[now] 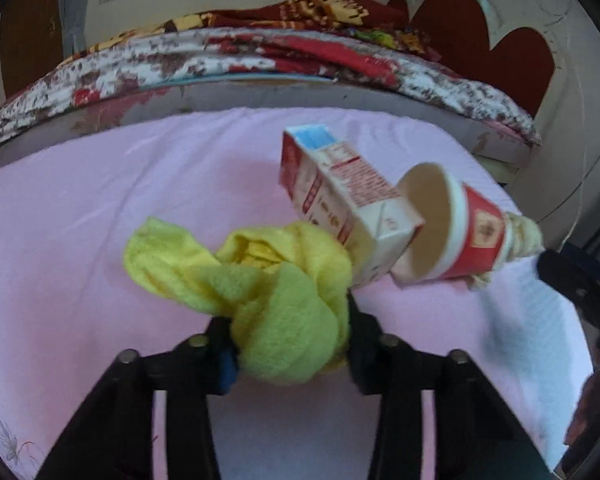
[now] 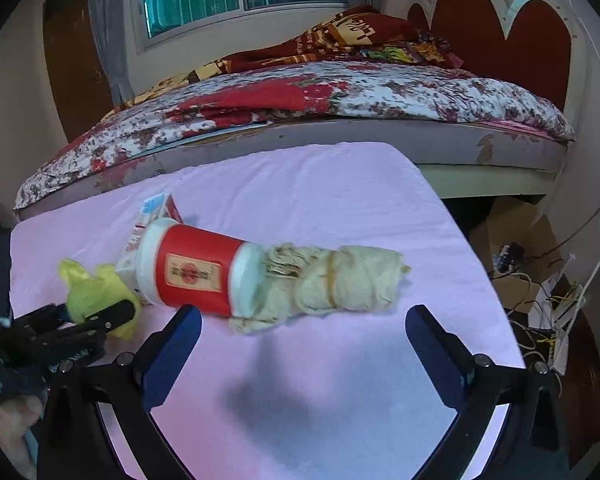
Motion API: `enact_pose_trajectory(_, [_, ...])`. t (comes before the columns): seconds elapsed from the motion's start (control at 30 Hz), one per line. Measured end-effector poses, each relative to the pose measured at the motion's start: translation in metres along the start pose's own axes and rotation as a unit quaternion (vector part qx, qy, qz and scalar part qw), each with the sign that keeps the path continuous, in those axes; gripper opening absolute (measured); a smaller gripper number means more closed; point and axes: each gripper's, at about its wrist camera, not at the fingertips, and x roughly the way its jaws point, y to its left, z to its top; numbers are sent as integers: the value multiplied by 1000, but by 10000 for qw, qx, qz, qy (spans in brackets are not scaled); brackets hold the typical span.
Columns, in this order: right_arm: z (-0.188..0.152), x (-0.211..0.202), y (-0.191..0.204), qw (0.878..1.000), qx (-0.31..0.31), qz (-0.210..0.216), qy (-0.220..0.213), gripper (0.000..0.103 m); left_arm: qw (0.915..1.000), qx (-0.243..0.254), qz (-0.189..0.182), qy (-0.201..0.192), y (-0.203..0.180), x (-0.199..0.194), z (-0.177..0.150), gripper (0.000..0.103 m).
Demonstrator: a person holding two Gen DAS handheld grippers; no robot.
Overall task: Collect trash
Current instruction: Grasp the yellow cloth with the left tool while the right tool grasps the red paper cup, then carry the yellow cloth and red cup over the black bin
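Fingers [image 1: 224, 344] of left gripper [image 1: 288, 332] clamped on yellow cloth [image 1: 260, 280], pads pressing into bunched fabric from both sides; cloth wad bulging forward between them, toward 12 o'clock in left wrist view. Fingers [image 2: 440, 344] of right gripper [image 2: 304, 320] spread wide, nothing between them, hovering over pink bench cover [image 2: 300, 380].

Trash cluster on bench, near its middle:
- Milk carton [image 1: 340, 192] lying on side, red and white, blue end pointing to 11 o'clock in left wrist view; near end touching yellow cloth.
- Red paper cup [image 2: 196, 272] on its side, mouth toward carton, rim touching carton; at 3 o'clock from carton in left wrist view.
- Crumpled beige paper [image 2: 332, 280] lying against cup base, extending to 3 o'clock in right wrist view, just beyond right fingertips, between them in line of sight but apart from both.

Left gripper visible in right wrist view at 9 o'clock, yellow cloth in its grip. Part of a hand seen at 7 o'clock there.

Bed [image 2: 340, 92] with floral quilt behind bench, 12 o'clock. Cardboard boxes and loose cables [image 2: 540, 288] on floor at 3 o'clock, off bench edge.
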Motion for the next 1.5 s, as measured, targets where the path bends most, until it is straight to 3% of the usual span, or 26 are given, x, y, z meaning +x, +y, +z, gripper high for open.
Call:
enact_pose_trajectory(0.13, [8, 3, 23, 9998, -57, 175, -79, 103, 9992, 65, 227, -312, 11, -20, -1, 42])
enact_pose_trajectory(0.33, [21, 21, 53, 9995, -27, 308, -74, 103, 9990, -20, 347, -276, 32, -22, -1, 42])
enact_pose_trajectory(0.57, [30, 52, 64, 9994, 15, 200, 271, 103, 9993, -40, 287, -244, 36, -22, -8, 42])
enact_pose_trajectory(0.63, [29, 57, 63, 9987, 43, 323, 390, 86, 9993, -36, 273, -244, 36, -22, -9, 42])
enact_pose_trajectory(0.7, [29, 56, 60, 9988, 70, 309, 373, 86, 9994, 4, 255, -251, 34, -24, -10, 42])
enact_pose_trajectory(1.13, [19, -13, 54, 9987, -319, 329, -222, 85, 9984, 197, 193, -498, 11, -56, -24, 42])
enact_pose_trajectory(1.5, [-36, -118, 8, 9969, -572, 121, -526, 85, 9966, 487, -189, -635, -43, -107, -58, 42])
